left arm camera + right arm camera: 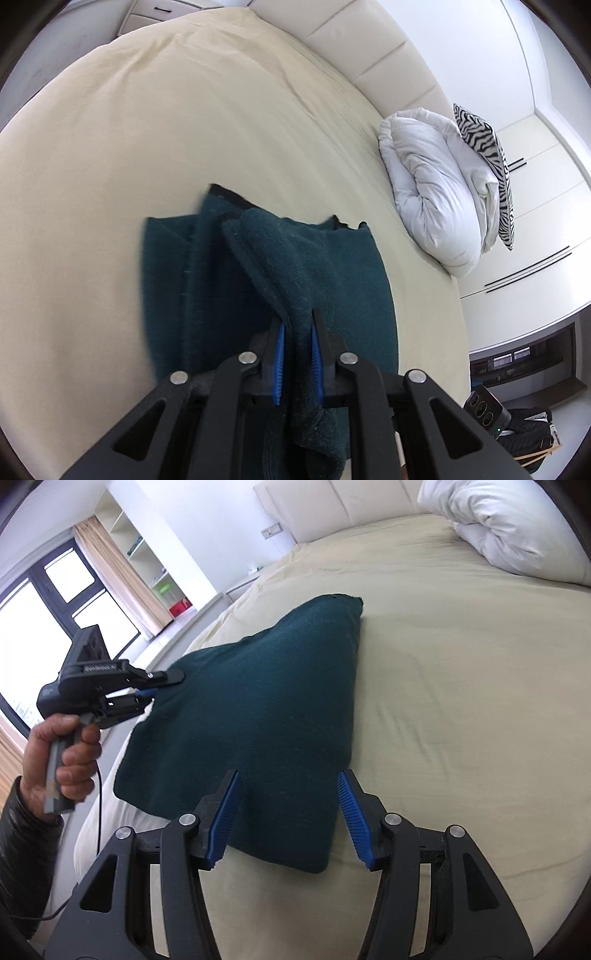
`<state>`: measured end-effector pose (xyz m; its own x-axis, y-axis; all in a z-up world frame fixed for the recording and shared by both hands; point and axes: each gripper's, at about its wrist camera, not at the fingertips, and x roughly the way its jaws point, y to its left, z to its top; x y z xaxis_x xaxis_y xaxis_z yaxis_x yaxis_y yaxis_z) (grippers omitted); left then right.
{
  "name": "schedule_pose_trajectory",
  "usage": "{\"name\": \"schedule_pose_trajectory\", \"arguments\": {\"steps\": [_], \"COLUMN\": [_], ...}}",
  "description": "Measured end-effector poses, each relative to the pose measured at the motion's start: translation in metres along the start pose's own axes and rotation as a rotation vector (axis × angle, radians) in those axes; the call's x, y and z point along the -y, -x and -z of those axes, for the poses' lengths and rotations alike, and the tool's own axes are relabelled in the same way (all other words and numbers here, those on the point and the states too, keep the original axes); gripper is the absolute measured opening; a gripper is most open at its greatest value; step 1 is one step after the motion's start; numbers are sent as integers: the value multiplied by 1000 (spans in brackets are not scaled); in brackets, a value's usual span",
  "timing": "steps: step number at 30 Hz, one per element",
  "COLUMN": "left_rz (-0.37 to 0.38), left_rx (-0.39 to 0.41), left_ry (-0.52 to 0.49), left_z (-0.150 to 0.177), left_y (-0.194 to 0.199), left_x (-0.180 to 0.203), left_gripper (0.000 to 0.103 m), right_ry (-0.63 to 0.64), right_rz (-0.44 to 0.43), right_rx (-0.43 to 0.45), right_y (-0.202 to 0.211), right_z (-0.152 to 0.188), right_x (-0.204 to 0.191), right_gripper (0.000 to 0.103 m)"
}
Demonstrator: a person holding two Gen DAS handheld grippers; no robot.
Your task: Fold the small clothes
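On the cream bed point(461, 672), our left gripper point(297, 354) is clenched on a bunched edge of the dark green knitted garment point(266, 716), lifting that side off the sheet while the rest lies spread ahead of it. Our right gripper point(290, 812) hangs released over the near corner, its jaws wide apart and straddling the cloth without pinching it. From the right wrist, the garment runs away from us as a long wedge toward the headboard point(332, 506), its far tip pointing at the white duvet point(509, 528); the lifted edge sits off to the left, where the left gripper point(147, 690) bites. We judge the right gripper nearer the free corner, so the next fold likely turns on closing there.
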<state>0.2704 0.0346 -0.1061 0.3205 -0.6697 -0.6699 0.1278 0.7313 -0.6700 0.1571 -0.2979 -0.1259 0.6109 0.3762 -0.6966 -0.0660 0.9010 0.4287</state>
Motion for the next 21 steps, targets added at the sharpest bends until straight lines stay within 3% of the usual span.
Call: {"name": "schedule_pose_trajectory", "arguments": {"steps": [9, 21], "left_rz": [-13, -15], "left_rx": [12, -4], "left_ry": [54, 136], "left_z": [-9, -1], "left_y": [24, 3], "left_x": [-44, -87], "left_gripper": [11, 12], "right_ry": [81, 119], "right_rz": [-28, -15], "right_rx": [-26, -41], "right_y": [-21, -23], "right_z": [-11, -27], "right_x": [-26, -40], "right_gripper": [52, 54]}}
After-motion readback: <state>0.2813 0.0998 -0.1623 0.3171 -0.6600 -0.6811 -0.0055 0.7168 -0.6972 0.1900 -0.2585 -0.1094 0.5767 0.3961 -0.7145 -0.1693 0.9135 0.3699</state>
